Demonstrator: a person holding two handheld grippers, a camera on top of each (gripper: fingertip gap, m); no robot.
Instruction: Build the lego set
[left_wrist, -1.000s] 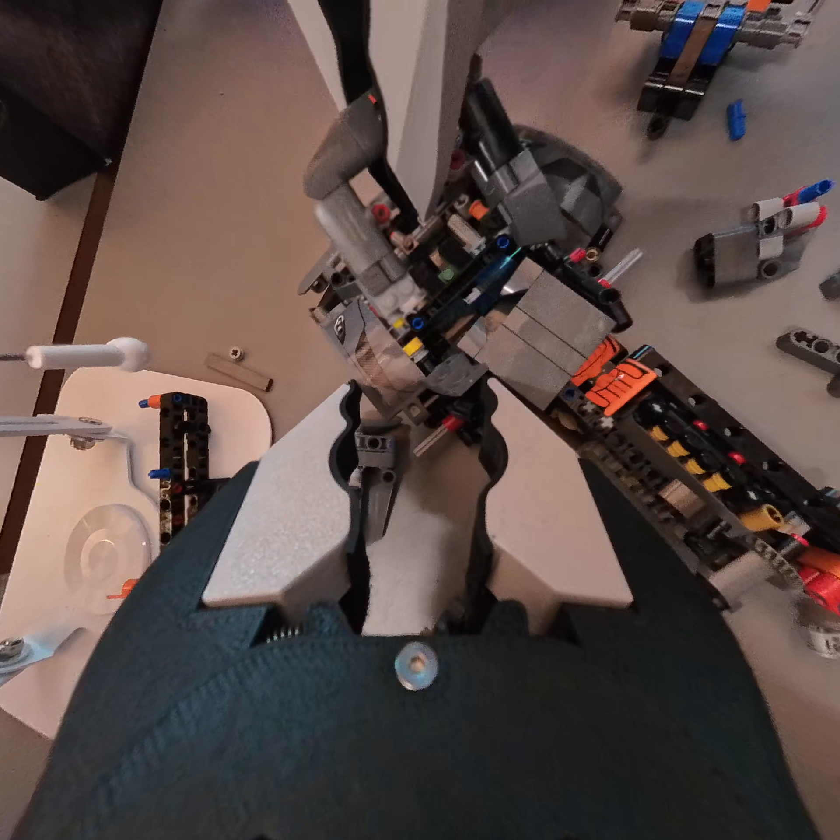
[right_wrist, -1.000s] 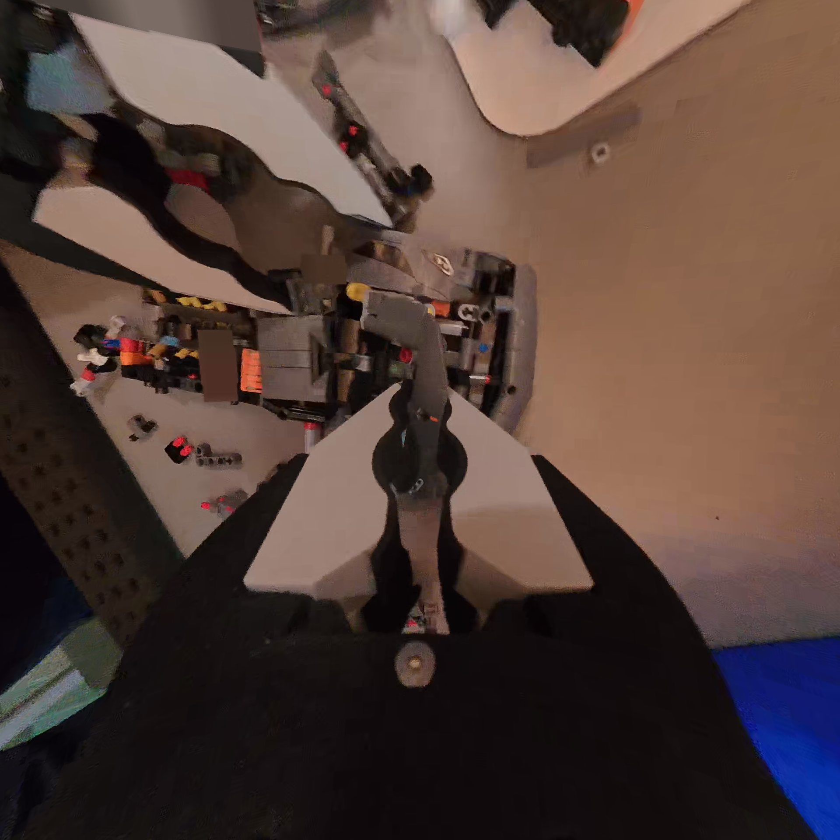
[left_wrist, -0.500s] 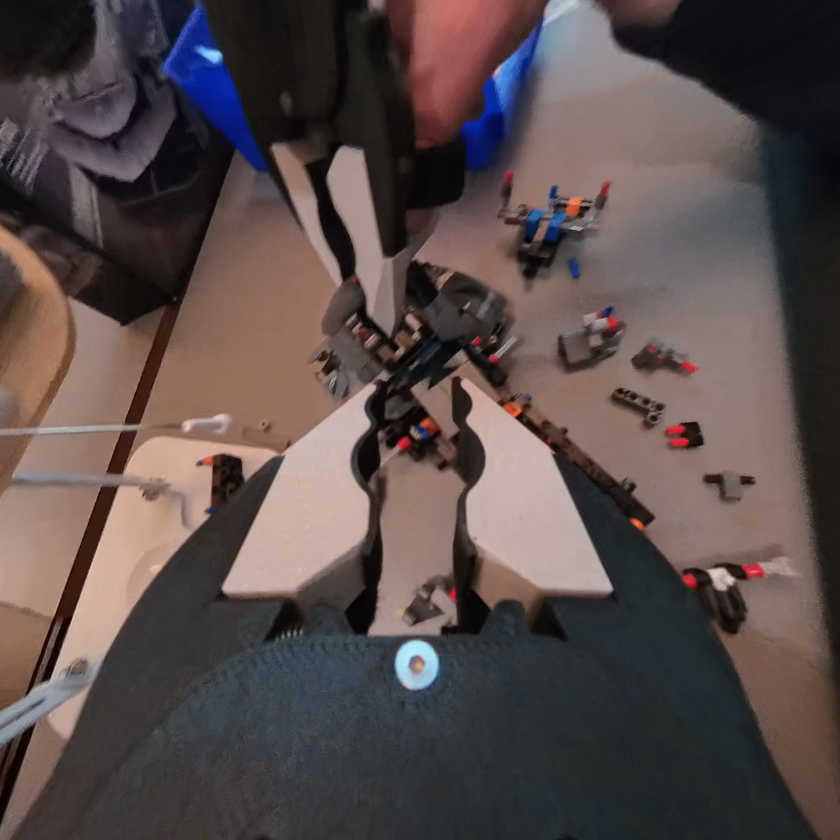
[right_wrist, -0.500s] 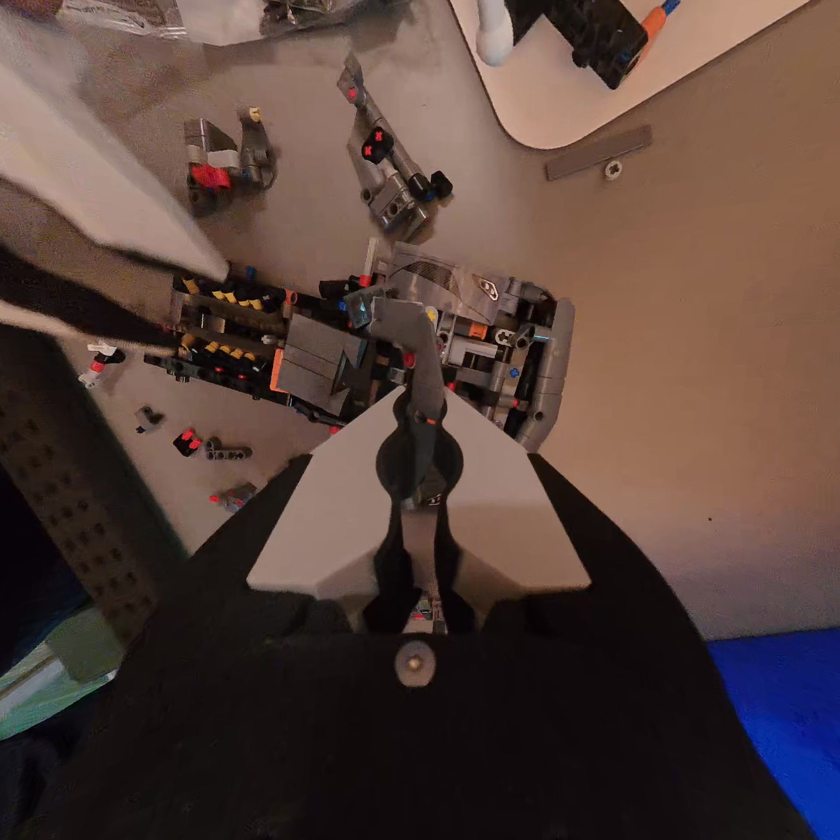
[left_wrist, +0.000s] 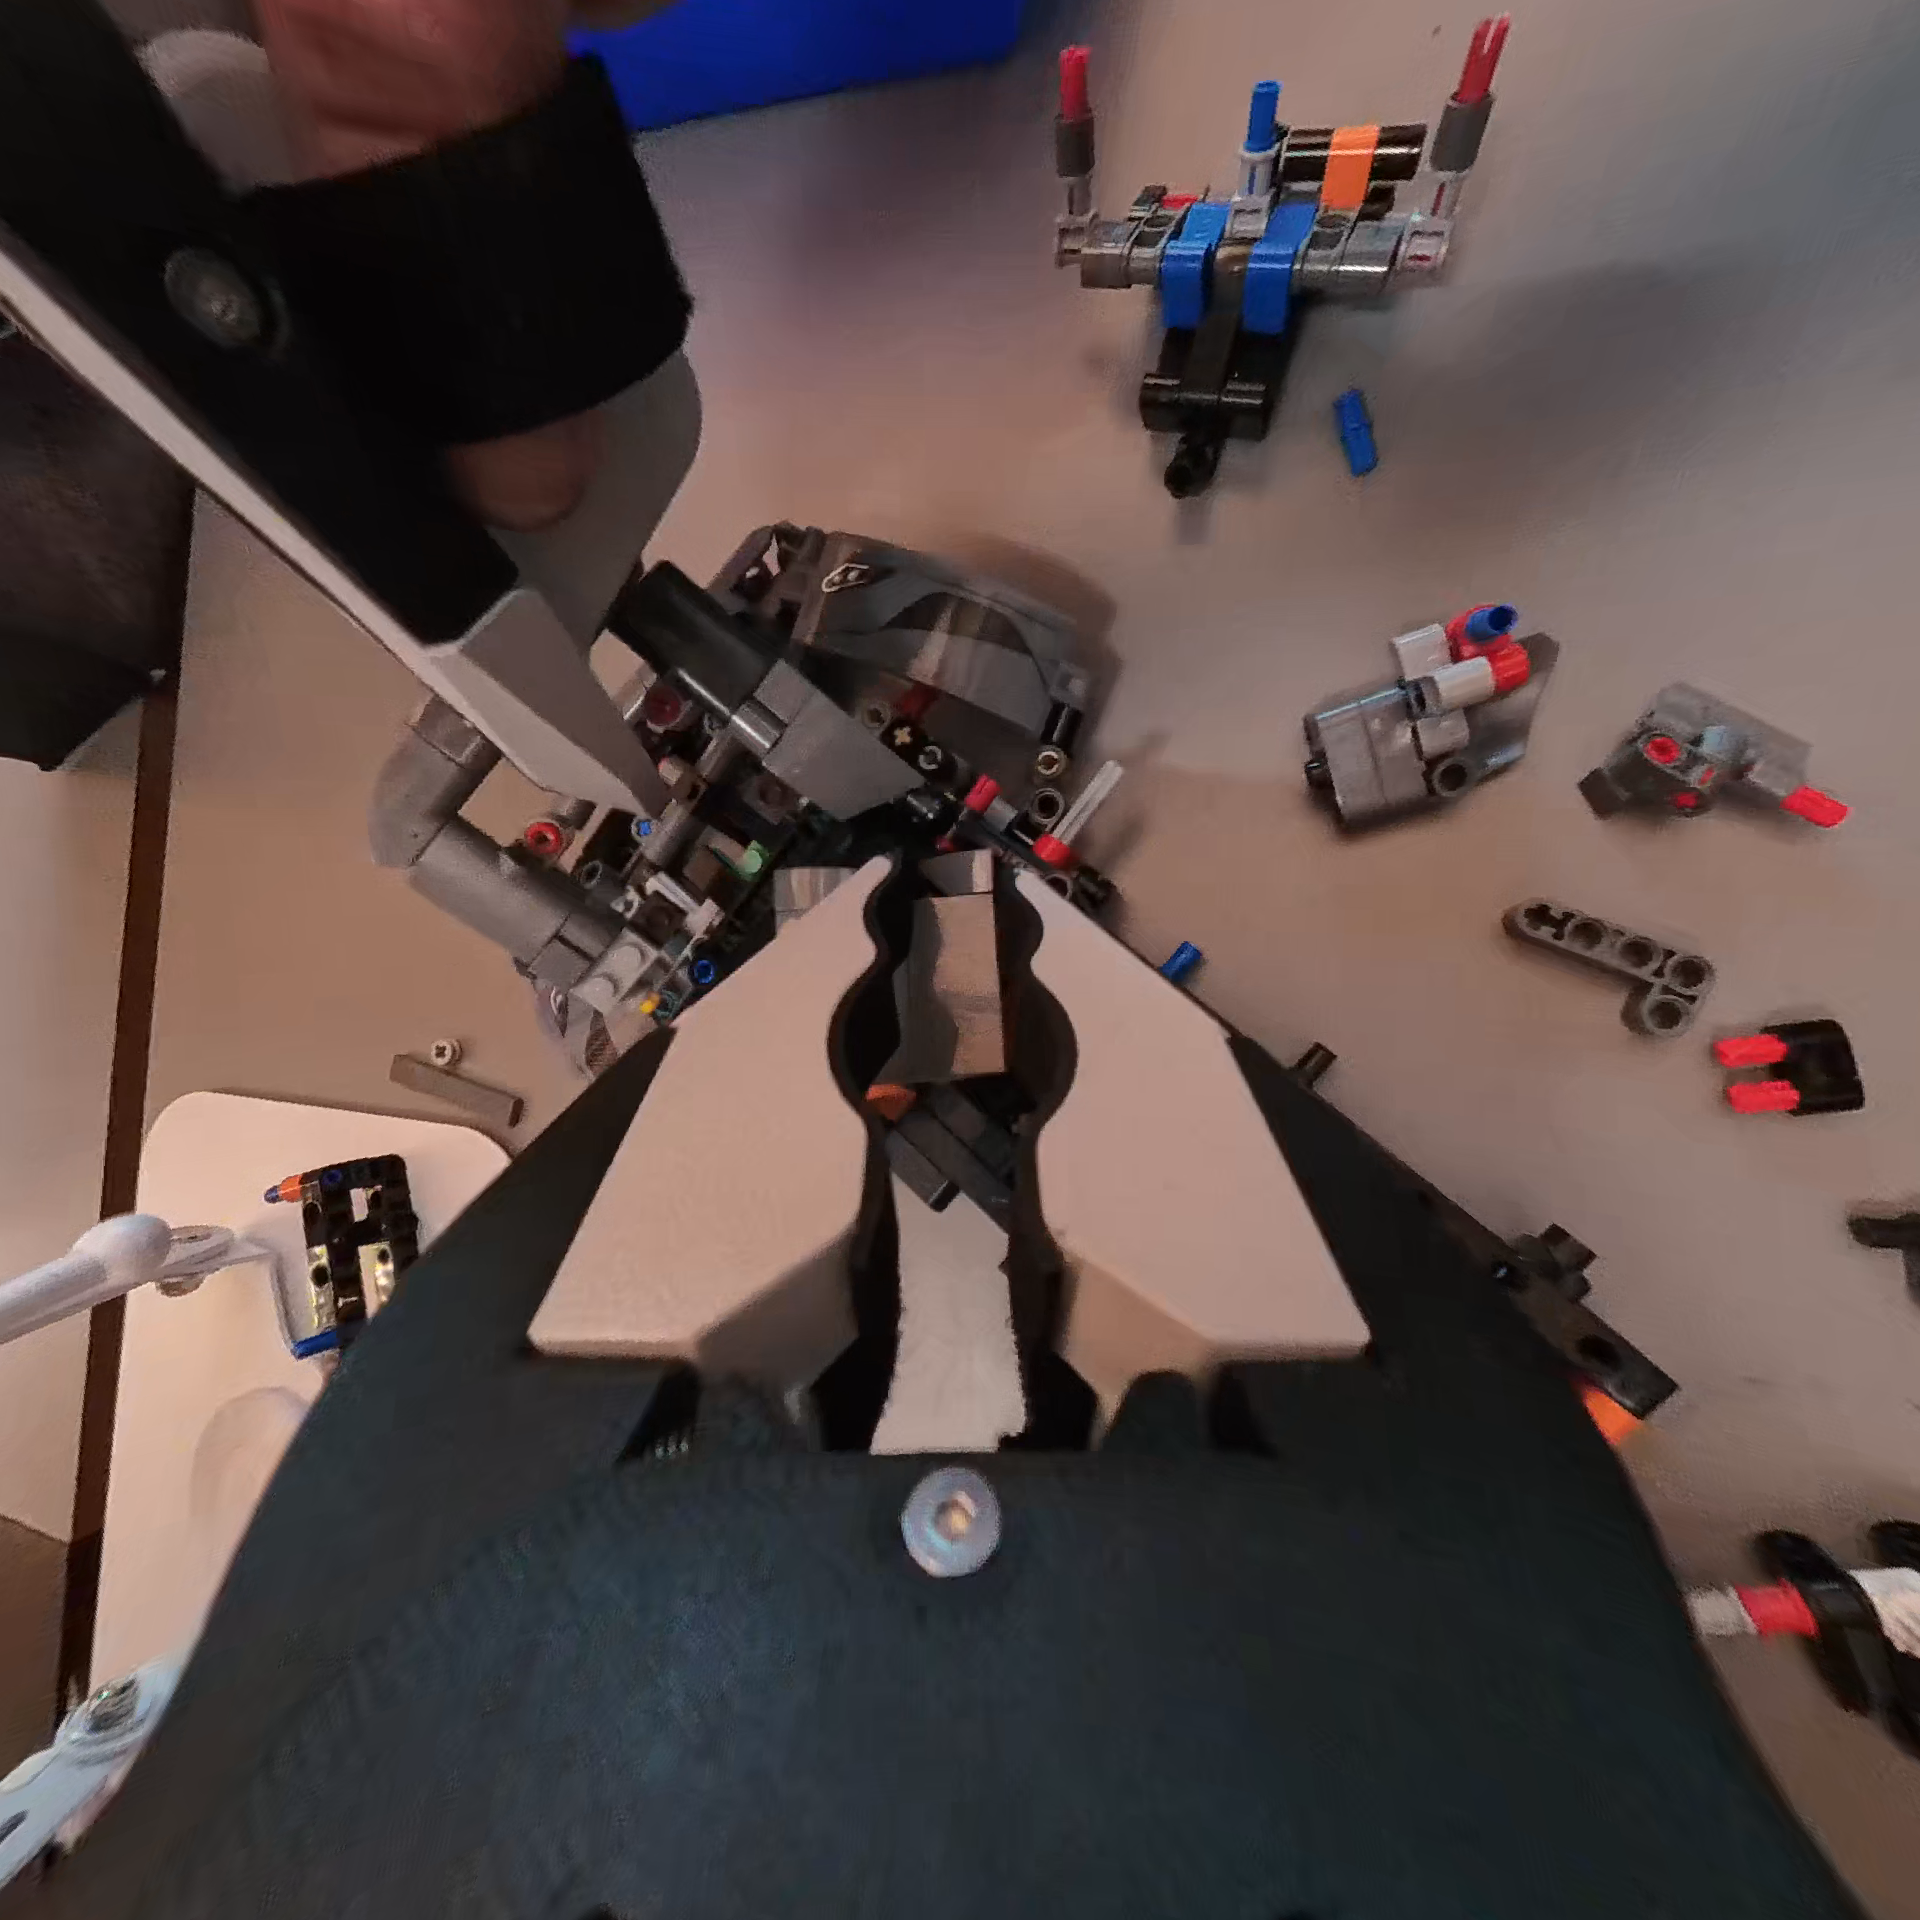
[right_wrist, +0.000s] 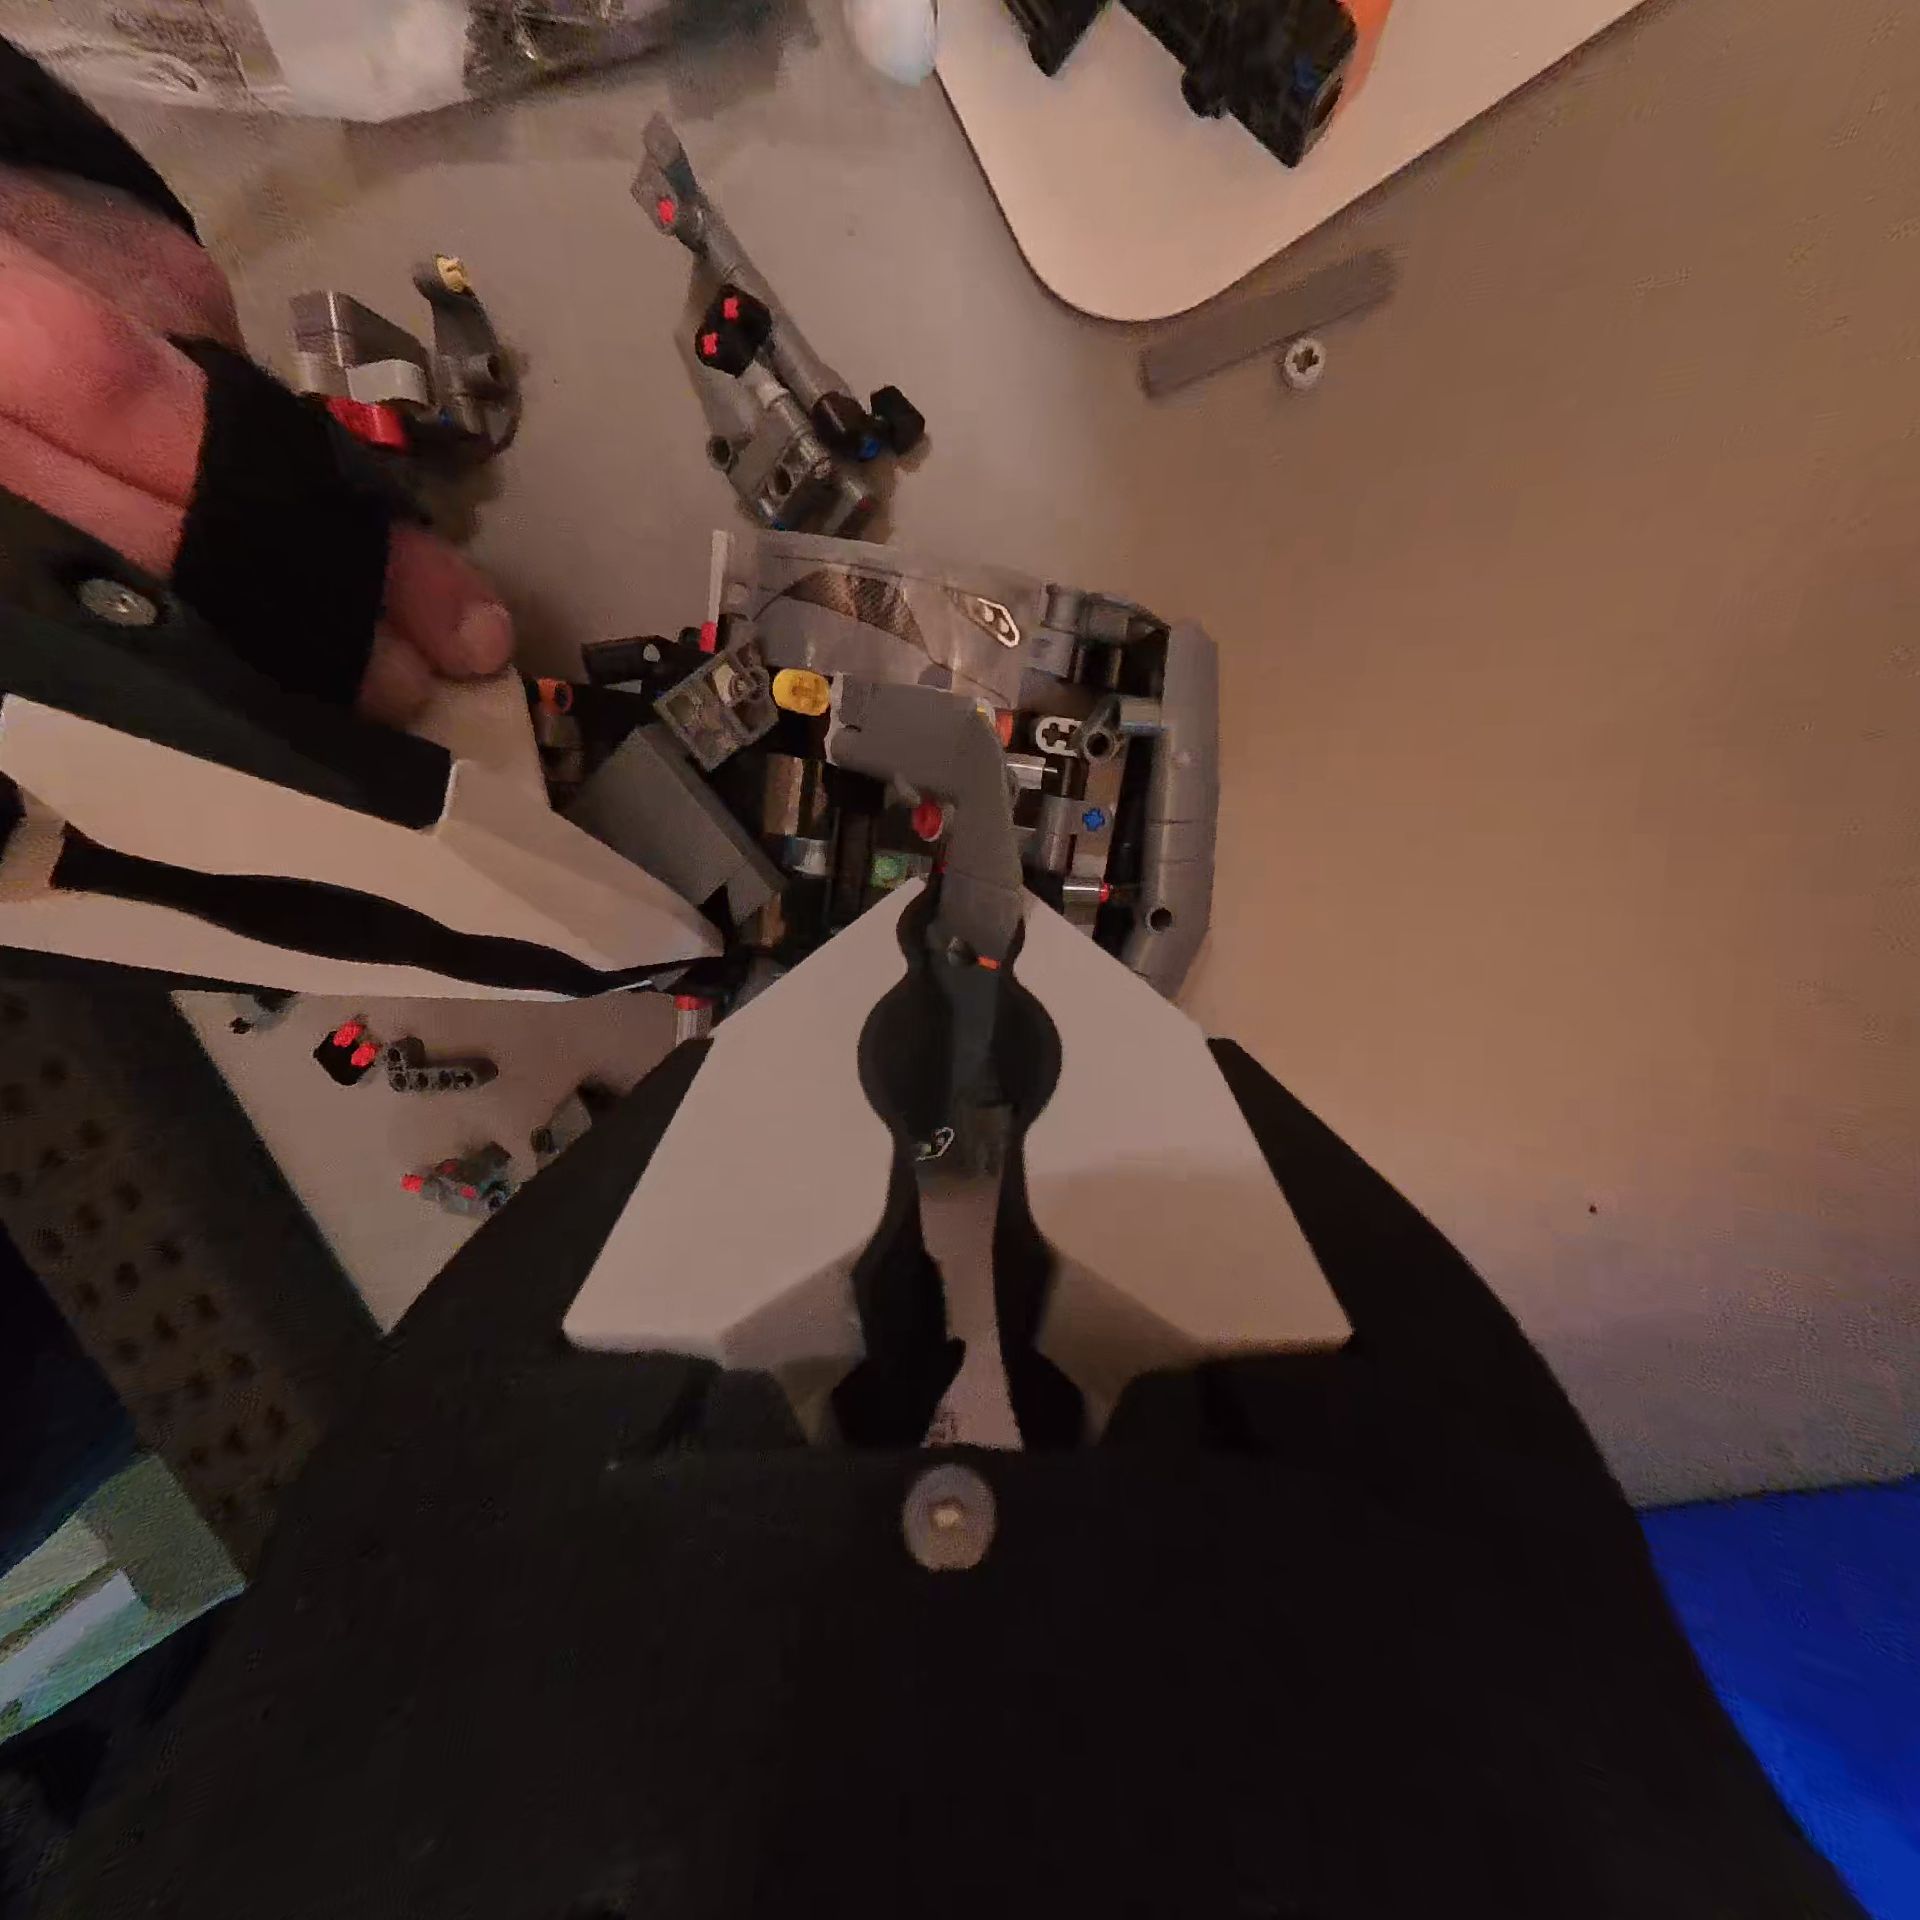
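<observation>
The lego model (left_wrist: 914, 665), a grey and black car-like build, lies on the tan table and also shows in the right wrist view (right_wrist: 894, 603). My left gripper (left_wrist: 951, 883) is shut on a grey block (left_wrist: 961, 977) of the model's side. My right gripper (right_wrist: 968, 914) is shut on a grey curved beam (right_wrist: 925, 738) that rises from the model. In the left wrist view the right gripper (left_wrist: 623, 769) comes in from the upper left, onto the model's far side. In the right wrist view the left gripper (right_wrist: 696, 951) comes in from the left, held by a hand (right_wrist: 94, 416).
Loose sub-assemblies lie to the right: a blue and grey one (left_wrist: 1247, 249), two small grey ones (left_wrist: 1403, 717) (left_wrist: 1704, 769), a grey L beam (left_wrist: 1610, 966), a black piece with red pins (left_wrist: 1787, 1065). A white tray (left_wrist: 208, 1351) holds a black piece (left_wrist: 353, 1236). A blue bin (right_wrist: 1808, 1662) stands nearby.
My left gripper was open by the model, pulled back and up, then came down close and shut on the grey block. The right gripper kept hold of the curved beam.
</observation>
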